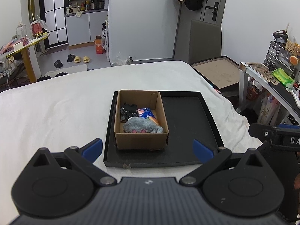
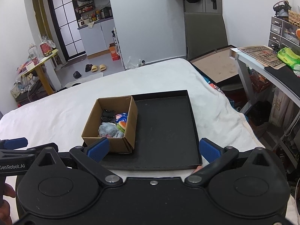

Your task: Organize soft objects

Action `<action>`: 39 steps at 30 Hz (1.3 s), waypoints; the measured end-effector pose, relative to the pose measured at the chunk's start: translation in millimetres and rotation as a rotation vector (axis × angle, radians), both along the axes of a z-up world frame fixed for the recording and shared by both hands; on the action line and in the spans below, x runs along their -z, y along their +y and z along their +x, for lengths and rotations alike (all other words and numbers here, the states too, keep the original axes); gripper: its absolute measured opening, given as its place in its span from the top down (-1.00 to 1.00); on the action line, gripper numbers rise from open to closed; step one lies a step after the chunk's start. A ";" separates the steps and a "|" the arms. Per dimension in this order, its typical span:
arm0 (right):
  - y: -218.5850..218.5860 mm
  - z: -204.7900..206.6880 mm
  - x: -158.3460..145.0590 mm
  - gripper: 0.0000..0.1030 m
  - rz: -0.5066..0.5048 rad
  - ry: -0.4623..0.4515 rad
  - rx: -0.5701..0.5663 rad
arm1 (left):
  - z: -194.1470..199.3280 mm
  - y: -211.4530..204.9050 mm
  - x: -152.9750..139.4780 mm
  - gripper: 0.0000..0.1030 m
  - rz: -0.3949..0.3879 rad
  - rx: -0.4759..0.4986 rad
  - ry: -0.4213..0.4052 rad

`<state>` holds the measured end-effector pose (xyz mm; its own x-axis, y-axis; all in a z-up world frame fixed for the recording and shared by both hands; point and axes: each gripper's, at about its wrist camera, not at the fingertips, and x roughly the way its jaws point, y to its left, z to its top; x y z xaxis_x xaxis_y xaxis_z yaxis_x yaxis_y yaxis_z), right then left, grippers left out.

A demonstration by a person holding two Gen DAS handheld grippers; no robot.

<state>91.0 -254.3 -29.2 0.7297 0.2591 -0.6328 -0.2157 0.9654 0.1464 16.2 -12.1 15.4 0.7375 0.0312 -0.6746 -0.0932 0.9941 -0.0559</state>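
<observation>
While both tongs, left (image 1: 148, 148) and right (image 2: 153, 150), hang spread wide and grip nothing, the box (image 1: 140, 140) stands in the left part of the tray (image 1: 187, 123) on the bed (image 1: 56, 112). Inside the box lie a grey plush (image 1: 140, 126) nearest, a black pouch (image 1: 129, 109) behind it, and a blue pack (image 1: 147, 113) beside that.
</observation>
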 end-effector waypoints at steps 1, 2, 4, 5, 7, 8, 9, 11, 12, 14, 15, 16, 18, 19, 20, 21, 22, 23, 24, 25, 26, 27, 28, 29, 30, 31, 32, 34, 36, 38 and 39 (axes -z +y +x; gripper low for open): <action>0.1 0.0 -0.3 -1.00 -0.001 -0.002 0.000 | -0.1 -0.4 0.3 -0.97 0.000 0.000 0.000; 0.1 -0.2 -0.6 -1.00 -0.001 -0.003 -0.001 | -0.3 0.1 0.4 -0.97 0.000 0.000 -0.001; 0.2 -0.4 -0.6 -1.00 -0.001 -0.003 -0.002 | 0.4 0.0 -0.2 -0.97 -0.003 0.000 -0.003; 0.3 -0.2 -0.5 -1.00 -0.002 -0.003 -0.003 | 0.1 0.1 -0.5 -0.97 -0.004 0.001 -0.003; 0.1 0.2 -0.6 -1.00 -0.002 -0.004 -0.005 | -1.2 0.4 0.0 -0.97 -0.004 0.002 -0.006; 0.2 0.3 -0.7 -1.00 -0.003 -0.003 -0.004 | -1.5 0.4 0.5 -0.97 -0.003 0.002 -0.006; 0.3 0.1 -0.6 -1.00 -0.004 -0.002 -0.002 | -1.5 0.6 0.8 -0.97 -0.002 0.001 -0.005; -0.1 -0.2 -1.6 -1.00 -0.003 0.000 0.002 | -1.5 0.5 0.7 -0.97 -0.004 -0.001 -0.004; -0.5 0.0 -1.9 -1.00 -0.001 0.000 0.003 | -1.6 0.6 0.6 -0.97 -0.004 -0.002 -0.004; -1.1 0.2 -2.4 -1.00 -0.002 0.001 0.006 | -1.9 0.8 0.5 -0.97 -0.003 -0.001 -0.005; -1.4 0.0 -2.7 -1.00 0.000 0.002 0.006 | -1.9 0.9 0.5 -0.97 -0.003 0.000 -0.006; -1.4 0.8 -2.6 -1.00 -0.001 0.002 0.006 | -2.0 0.7 0.4 -0.97 -0.004 0.002 -0.007; -1.7 0.8 -2.5 -1.00 -0.002 0.001 0.005 | -1.7 1.3 -0.2 -0.97 -0.004 0.002 -0.008; -1.6 0.8 -2.6 -1.00 -0.002 0.002 0.006 | -1.6 1.6 -0.3 -0.97 -0.004 0.002 -0.008; -1.8 0.5 -2.9 -1.00 -0.002 0.002 0.004 | -1.7 1.6 -0.3 -0.97 -0.006 0.003 -0.009; -1.7 0.7 -2.4 -1.00 -0.002 0.002 0.003 | -1.8 1.3 -0.3 -0.97 -0.005 0.003 -0.009; -1.9 0.5 -2.3 -1.00 -0.003 0.001 0.002 | -1.8 1.1 -0.4 -0.97 -0.004 0.004 -0.010; -1.9 0.4 -2.2 -1.00 -0.003 0.001 0.002 | -1.8 1.1 -0.3 -0.97 -0.004 0.004 -0.010; -1.5 0.5 -1.9 -1.00 -0.002 0.002 0.002 | -1.6 1.2 -0.3 -0.97 -0.004 0.003 -0.010; -1.4 0.4 -2.0 -1.00 -0.002 0.002 0.003 | -1.7 1.1 -0.3 -0.97 -0.006 0.003 -0.009; -1.5 0.2 -2.1 -1.00 -0.003 0.002 0.002 | -1.7 1.0 -0.3 -0.97 -0.006 0.004 -0.009; -1.5 0.5 -2.1 -1.00 -0.003 0.001 0.001 | -1.9 1.0 -0.4 -0.97 -0.006 0.004 -0.009; -1.6 0.7 -1.4 -1.00 -0.004 0.000 -0.001 | -2.2 0.8 -0.6 -0.97 -0.005 0.005 -0.009; -1.1 0.6 -0.6 -1.00 -0.005 -0.001 0.000 | -2.1 0.5 -0.5 -0.97 -0.004 0.006 -0.009; -0.5 0.5 0.0 -1.00 -0.007 -0.002 0.001 | -2.0 0.5 -0.5 -0.97 -0.005 0.007 -0.009; 0.0 0.4 0.5 -1.00 -0.009 -0.001 0.001 | -1.8 0.4 -0.8 -0.97 -0.006 0.007 -0.009; 0.4 0.3 1.0 -1.00 -0.011 0.000 0.002 | -1.8 0.4 -0.9 -0.97 -0.006 0.007 -0.009; 2.0 0.0 1.3 -1.00 -0.013 0.002 0.002 | -1.5 0.7 -1.0 -0.97 -0.007 0.007 -0.009; 2.4 -0.2 2.0 -1.00 -0.007 0.003 0.003 | -1.4 0.9 -1.1 -0.97 -0.009 0.007 -0.008; 1.4 0.6 1.8 -1.00 0.000 0.011 0.008 | -1.1 0.4 -0.7 -0.97 -0.010 0.007 -0.006; 1.3 0.5 1.5 -1.00 0.000 0.011 0.007 | -1.4 0.1 -0.8 -0.97 -0.009 0.008 -0.006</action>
<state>91.5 -253.0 -30.7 0.7245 0.2537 -0.6408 -0.2073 0.9669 0.1485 14.8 -11.9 16.3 0.7417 0.0193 -0.6704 -0.0848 0.9943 -0.0652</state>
